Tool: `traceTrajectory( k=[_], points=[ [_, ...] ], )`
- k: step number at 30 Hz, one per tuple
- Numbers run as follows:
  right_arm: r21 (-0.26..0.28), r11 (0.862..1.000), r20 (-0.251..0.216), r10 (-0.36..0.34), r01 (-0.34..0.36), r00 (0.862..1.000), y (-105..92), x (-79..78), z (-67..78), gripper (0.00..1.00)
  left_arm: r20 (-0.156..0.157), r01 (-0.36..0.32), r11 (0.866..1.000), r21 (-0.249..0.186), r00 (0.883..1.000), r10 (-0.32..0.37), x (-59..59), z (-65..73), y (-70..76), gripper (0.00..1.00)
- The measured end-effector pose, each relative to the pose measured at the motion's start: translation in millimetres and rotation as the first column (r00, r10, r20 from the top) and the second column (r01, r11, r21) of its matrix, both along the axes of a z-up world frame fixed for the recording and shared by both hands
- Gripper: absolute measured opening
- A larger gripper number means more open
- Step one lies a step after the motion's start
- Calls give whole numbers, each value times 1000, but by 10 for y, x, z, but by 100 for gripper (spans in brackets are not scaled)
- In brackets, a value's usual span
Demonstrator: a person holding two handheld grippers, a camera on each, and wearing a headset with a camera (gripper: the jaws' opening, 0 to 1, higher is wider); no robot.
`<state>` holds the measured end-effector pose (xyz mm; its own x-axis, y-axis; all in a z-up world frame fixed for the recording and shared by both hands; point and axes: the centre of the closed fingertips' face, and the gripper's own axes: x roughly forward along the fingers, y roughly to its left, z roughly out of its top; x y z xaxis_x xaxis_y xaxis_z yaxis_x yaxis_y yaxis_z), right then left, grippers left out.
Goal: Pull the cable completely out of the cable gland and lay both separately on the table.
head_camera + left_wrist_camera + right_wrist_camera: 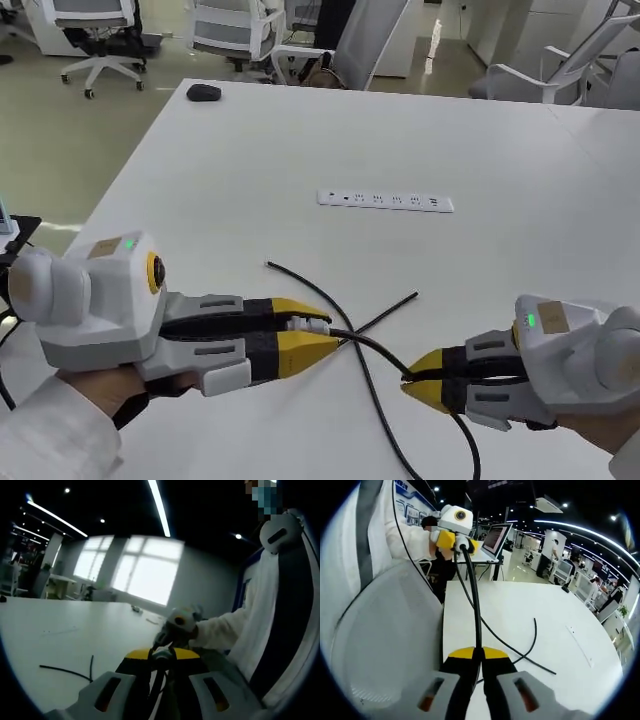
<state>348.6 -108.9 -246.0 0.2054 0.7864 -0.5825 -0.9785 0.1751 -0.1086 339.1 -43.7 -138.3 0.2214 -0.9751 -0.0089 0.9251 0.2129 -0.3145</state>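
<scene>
Thin black cable (378, 351) spans both claws.
Left gripper (333, 332) clamps its grey gland (161, 654); right gripper (405, 384) clamps the cable.

A white bench (250, 150) carried a white power strip (385, 201) lying flat near its middle, sockets up. A dark mouse (204, 93) sat near the far left corner, well apart from the strip. Beyond the far edge stood white office chairs (95, 30) on a pale floor (60, 150). In the right gripper view an open laptop (495, 539) stood at the bench's end. In the left gripper view, bright windows (145, 572) filled the far wall beneath a ceiling light strip (159, 505).
</scene>
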Motion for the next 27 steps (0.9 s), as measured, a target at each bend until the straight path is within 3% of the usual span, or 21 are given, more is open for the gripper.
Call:
traceTrajectory(
  k=[4,6,8,10,12,19,27],
  points=[
    [-2,1000,-6,-4,4,1000,-9,1,-9,2,4,2,1000,6,1000,-2,-2,-3,-13,17],
    [14,1000,-39,-6,7,999,-7,-21,2,3,-2,-4,1000,3,1000,4,12,2,-8,17],
    [20,1000,-96,-15,17,995,-16,-60,-4,3,-10,-17,1000,24,1000,17,38,-33,9,17],
    [33,999,-95,-20,23,995,-18,-51,20,3,-5,-21,998,59,1000,21,49,-90,13,17],
    [61,998,-101,-24,30,995,-7,-45,68,3,-5,-20,998,67,1000,21,45,-106,6,17],
    [158,987,-95,-5,20,995,161,-52,418,11,-16,-17,998,58,1000,18,44,-115,-24,17],
    [260,965,-24,52,-44,998,461,-82,913,16,-16,5,998,66,1000,-4,5,-133,-82,17]
  ],
)
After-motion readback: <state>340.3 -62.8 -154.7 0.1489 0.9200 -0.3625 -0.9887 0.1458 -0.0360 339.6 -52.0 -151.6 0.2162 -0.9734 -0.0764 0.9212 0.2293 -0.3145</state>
